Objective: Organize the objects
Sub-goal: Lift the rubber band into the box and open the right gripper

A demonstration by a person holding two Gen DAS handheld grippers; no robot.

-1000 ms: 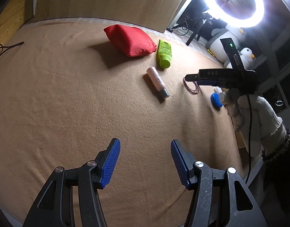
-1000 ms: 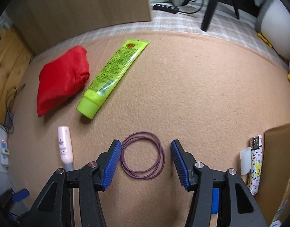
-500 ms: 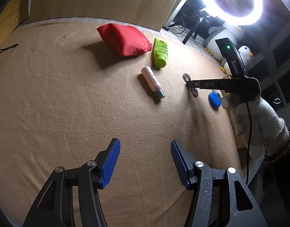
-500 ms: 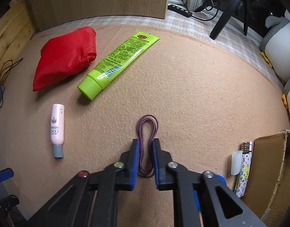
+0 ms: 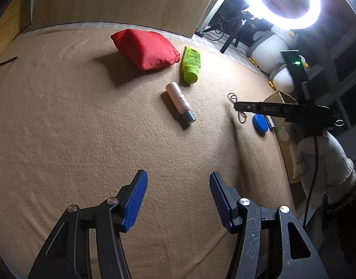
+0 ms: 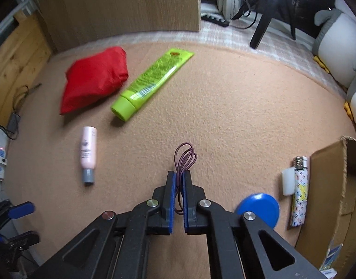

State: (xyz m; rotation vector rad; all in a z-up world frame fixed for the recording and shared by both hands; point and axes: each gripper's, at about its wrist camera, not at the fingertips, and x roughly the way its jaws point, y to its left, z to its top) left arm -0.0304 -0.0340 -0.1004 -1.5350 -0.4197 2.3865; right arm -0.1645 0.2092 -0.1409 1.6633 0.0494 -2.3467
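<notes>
The right gripper point(image 6: 179, 181) is pinching a purple hair tie point(image 6: 184, 157) between its 2 blue pads point(image 6: 172, 197). The pads are pressed close together, and the thin loops of the hair tie are sticking out past the tips. In the left wrist view the same hair tie point(image 5: 233, 97) is poking out on both sides of the right gripper point(image 5: 238, 106), but that view is not showing if it is touching the blanket.

The left gripper point(image 5: 178, 190) is hanging over the tan blanket point(image 5: 85, 127) with its 2 fingers wide apart and nothing between them.

A red pouch point(image 6: 94, 79) is lying at the far left of the blanket. A bright green tube point(image 6: 150, 81) is lying just beside it, with its cap pointing toward the camera. A small pink bottle point(image 6: 87, 151) with a gray cap is lying nearer, to the left of the right gripper.

A round blue lid point(image 6: 259, 207) is sitting just right of the right gripper. A patterned lighter point(image 6: 299, 190) and a small white block point(image 6: 287, 181) are lying side by side next to a cardboard box point(image 6: 328, 186) at the right edge.

A hand in a white glove point(image 5: 321, 158) is holding the right gripper. A bright ring light point(image 5: 282, 0) is shining in the far corner, and white stuffed penguins point(image 5: 270, 51) are sitting under it.
</notes>
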